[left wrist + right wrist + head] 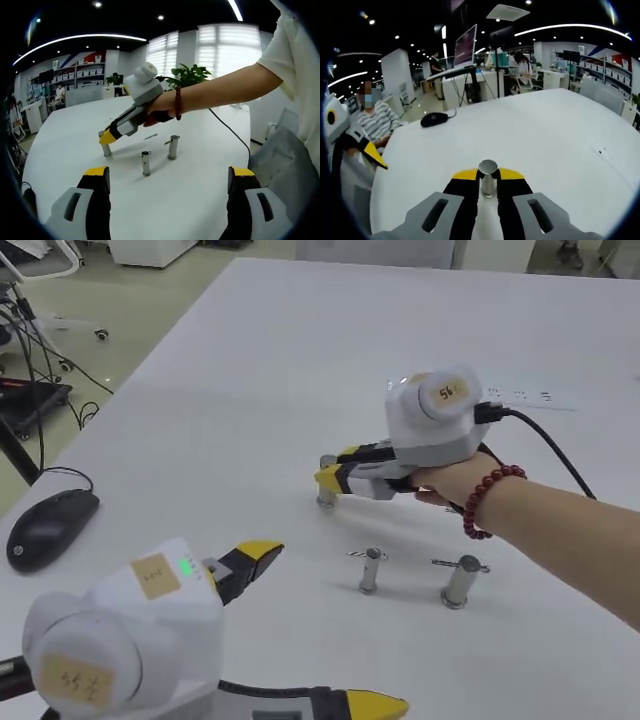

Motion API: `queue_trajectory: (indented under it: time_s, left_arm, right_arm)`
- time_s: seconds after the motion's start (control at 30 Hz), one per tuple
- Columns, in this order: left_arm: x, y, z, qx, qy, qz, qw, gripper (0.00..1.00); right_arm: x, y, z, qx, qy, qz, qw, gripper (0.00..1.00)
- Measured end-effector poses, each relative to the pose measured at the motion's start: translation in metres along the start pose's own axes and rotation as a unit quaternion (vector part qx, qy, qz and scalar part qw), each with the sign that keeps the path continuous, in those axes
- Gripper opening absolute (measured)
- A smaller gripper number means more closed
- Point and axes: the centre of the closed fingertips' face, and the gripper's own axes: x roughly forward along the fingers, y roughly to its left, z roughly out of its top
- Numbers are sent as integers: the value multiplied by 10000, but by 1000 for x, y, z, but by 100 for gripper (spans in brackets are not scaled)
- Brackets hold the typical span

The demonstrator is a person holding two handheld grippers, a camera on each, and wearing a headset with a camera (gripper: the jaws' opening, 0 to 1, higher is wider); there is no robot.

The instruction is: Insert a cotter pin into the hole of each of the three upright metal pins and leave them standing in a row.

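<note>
**Right gripper clamps the bare pin; two others carry their cotters**

The leftmost metal pin (327, 498) stands upright on the white table (250, 370), pinched near its top between the pressed-together jaws of the right gripper (326, 478). In the right gripper view its round cap sits squarely between the yellow tips. No cotter shows through it, though its hole is hidden by the jaws.

Near it, to the right, the middle pin (370, 572) and the right-hand pin (459, 582) stand free. Each has a thin cotter pin (458, 564) crossing its upper end. The gripped pin sits farther back than these two, so the row is not yet straight.

The left gripper (315, 635) hovers low at the near edge with its jaws spread wide and holding nothing. In the left gripper view a thin sliver (151, 136) lies on the table past the pins. It may be the last cotter, but it is too small to tell.

The risks, as I judge them:
- The clamp sits high on a narrow-based pin, so a twist of the hand could tip it or drag it off line.
- The jaws may cover the hole and block the cotter.
- The holding forearm crosses just above the two finished pins, so dropping it could knock them over.

A computer mouse (50, 525) lies well apart at the table's left edge.
</note>
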Motion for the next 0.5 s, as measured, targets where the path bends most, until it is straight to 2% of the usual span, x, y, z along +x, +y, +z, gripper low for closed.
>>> queue_trajectory:
  time_s: [0.27, 0.5]
  left_arm:
    - [-1, -3, 1, 16, -30, 32, 10000, 98]
    - [-1, -6, 2, 77, -1, 31, 10000, 97]
  right_arm:
    - [-20, -6, -13, 39, 104, -47, 9999, 14]
    - [-45, -12, -25, 140, 142, -165, 9997, 14]
